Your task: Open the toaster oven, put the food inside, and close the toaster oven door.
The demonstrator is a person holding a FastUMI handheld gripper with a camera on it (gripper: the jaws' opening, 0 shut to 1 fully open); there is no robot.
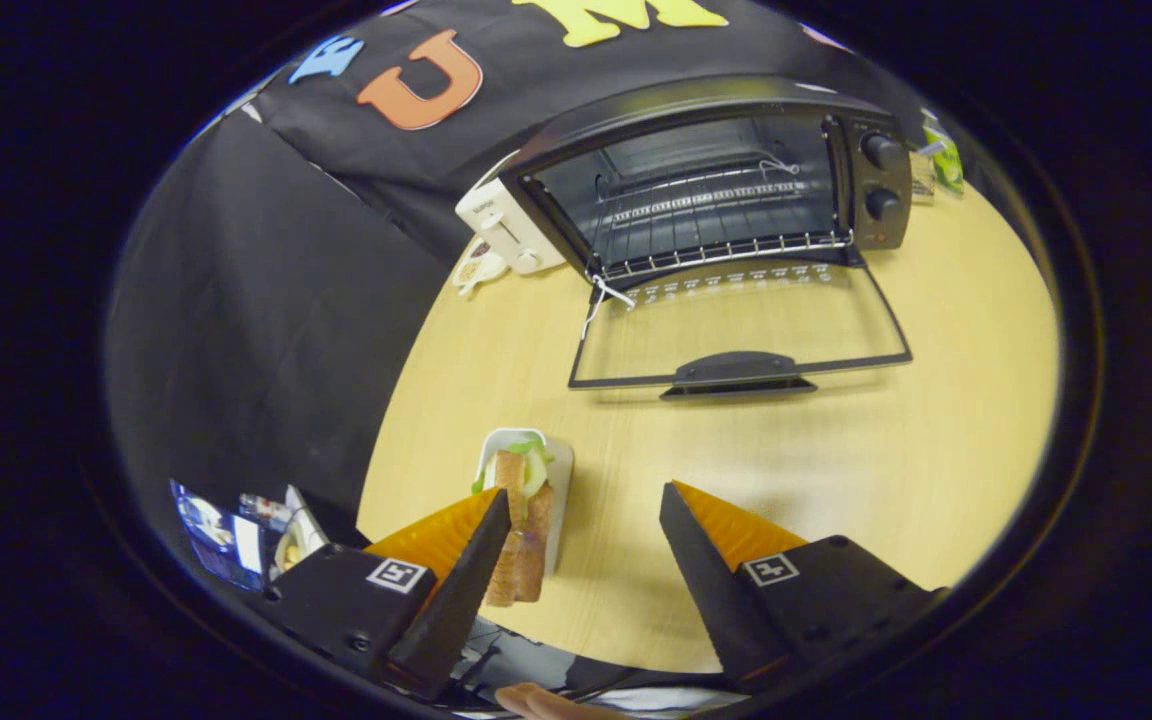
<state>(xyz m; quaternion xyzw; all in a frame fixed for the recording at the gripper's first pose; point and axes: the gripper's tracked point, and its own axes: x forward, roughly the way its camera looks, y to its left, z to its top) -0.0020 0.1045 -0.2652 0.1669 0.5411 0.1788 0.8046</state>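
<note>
Hand-held gripper released, fingers spread; sandwich on its small white tray touches the left finger, on the table. Toaster oven door already down. Off-centre closing could tip or push the sandwich away

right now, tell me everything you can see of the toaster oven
The toaster oven is a dark box, metal by the look of it, standing upright on the light wooden table, well beyond the open gripper. Its glass door is folded down flat, handle at the front edge. A wire rack sits inside with nothing on it. Two knobs are stacked beside the opening. A white toaster stands right beside it.
</note>
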